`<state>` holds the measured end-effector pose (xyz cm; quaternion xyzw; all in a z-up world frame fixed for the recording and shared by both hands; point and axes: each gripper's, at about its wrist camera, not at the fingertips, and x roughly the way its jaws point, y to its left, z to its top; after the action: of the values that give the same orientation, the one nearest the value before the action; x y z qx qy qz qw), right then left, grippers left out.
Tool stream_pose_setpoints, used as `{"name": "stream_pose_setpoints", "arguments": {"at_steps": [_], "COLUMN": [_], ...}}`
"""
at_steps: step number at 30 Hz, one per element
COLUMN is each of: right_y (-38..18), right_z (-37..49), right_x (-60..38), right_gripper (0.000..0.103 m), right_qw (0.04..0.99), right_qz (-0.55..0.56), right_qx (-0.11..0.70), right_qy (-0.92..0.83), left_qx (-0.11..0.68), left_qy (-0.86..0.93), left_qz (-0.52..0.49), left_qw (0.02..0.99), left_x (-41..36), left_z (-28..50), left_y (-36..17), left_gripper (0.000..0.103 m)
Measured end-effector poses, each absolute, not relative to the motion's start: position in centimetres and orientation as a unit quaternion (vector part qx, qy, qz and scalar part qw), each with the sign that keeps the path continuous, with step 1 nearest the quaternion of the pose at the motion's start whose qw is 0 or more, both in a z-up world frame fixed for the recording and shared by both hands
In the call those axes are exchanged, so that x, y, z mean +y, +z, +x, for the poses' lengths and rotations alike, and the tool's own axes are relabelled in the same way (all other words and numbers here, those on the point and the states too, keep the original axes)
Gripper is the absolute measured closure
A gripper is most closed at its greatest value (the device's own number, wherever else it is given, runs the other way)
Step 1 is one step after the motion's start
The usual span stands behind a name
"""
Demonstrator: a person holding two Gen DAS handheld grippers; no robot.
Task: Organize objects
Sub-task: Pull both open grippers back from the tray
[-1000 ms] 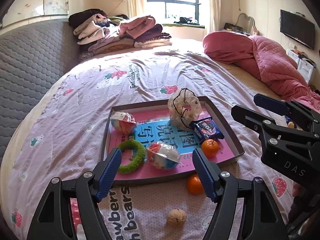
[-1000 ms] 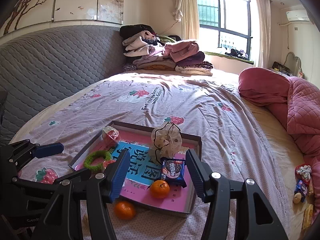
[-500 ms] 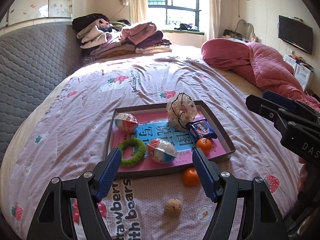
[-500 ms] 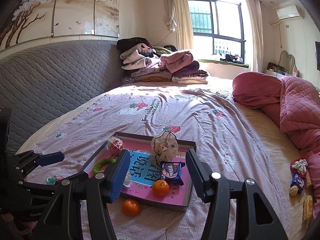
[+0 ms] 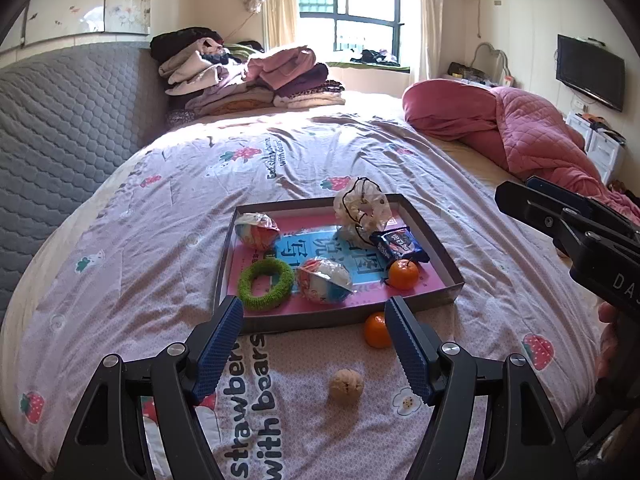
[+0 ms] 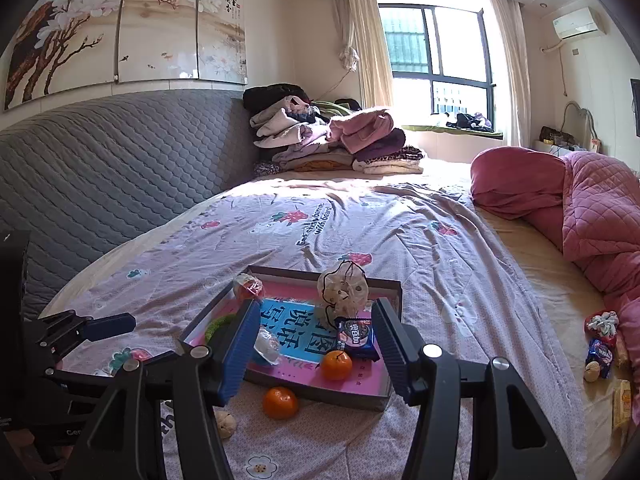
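In the left wrist view, the left gripper stands wide with nothing between its blue pads, pointing down toward the near wall of the shallow tray. Two items lie loose on the bedsheet outside the tray: an orange just beside the near wall and close to the right-hand finger of this gripper, and a walnut nearer the camera, roughly centred below the gap between the fingers. Both are round, so no long axis constrains the approach. Inside the tray rest a green ring, two wrapped balls, a tied bag, a blue snack packet and a second orange. The right gripper enters from the right edge, well apart from the loose items. In the right wrist view, the right gripper is likewise spread wide and empty, aimed across the tray; the loose orange sits below and left of its centre line, and the walnut is partly hidden behind its left finger. Judged from both views, the left gripper is the nearer to the walnut. The surface is a soft, wrinkled bed cover; folded clothes, a pink quilt and a window lie beyond.
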<state>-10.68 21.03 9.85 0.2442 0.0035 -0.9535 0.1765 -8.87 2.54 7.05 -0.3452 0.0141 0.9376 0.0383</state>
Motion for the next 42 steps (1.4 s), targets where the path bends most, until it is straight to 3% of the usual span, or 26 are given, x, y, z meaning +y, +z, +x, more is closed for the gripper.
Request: {"name": "stream_pose_setpoints", "arguments": {"at_steps": [42], "right_y": [5.1], "right_z": [-8.2], "right_x": [19.1], "right_gripper": [0.045], "right_qw": [0.207], "right_qz": [0.299], "right_qx": [0.025], "right_qy": [-0.931], "left_qx": [0.02], "left_qy": [0.925], "left_qz": [-0.377], "left_qw": [0.037], "left_x": [2.4], "left_z": [-5.4], "left_y": [3.1], "left_gripper": [0.028]}}
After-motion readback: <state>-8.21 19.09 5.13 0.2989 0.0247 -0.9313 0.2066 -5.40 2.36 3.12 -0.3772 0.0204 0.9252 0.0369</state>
